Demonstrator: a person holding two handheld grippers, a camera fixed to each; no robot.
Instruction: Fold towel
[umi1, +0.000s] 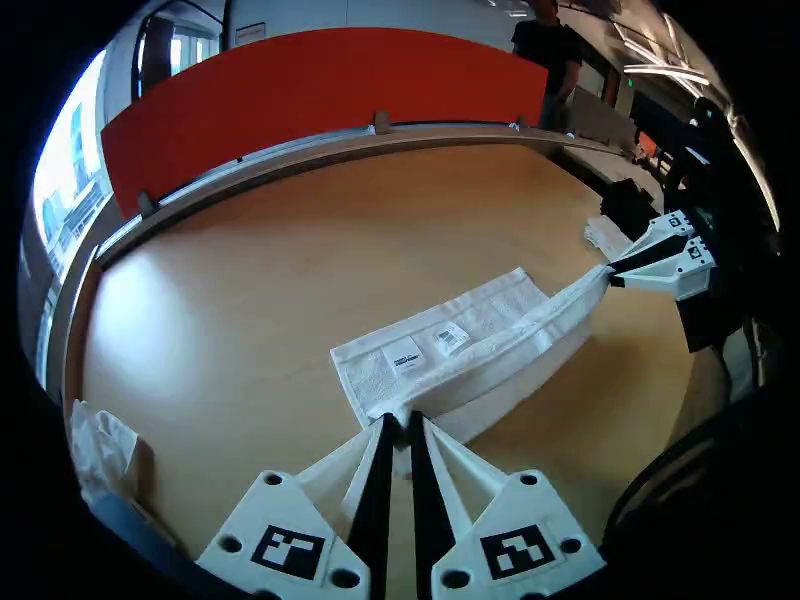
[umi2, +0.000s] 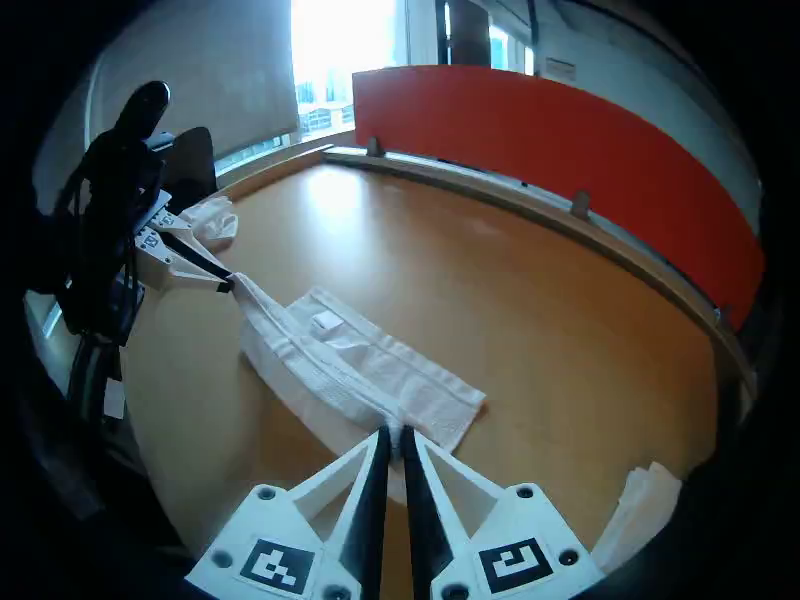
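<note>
OK, both sets of jaws were pressed together: left gripper (umi1: 400, 425) pinched one corner of the white towel (umi1: 470, 345), right gripper (umi2: 392, 435) the opposite corner. One long edge was raised and stretched between them, the rest flat on the wooden table (umi1: 300, 250).

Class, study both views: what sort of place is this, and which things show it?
Probably an office: a long wooden desk with a red divider panel along its far edge, and large windows looking out on buildings.
</note>
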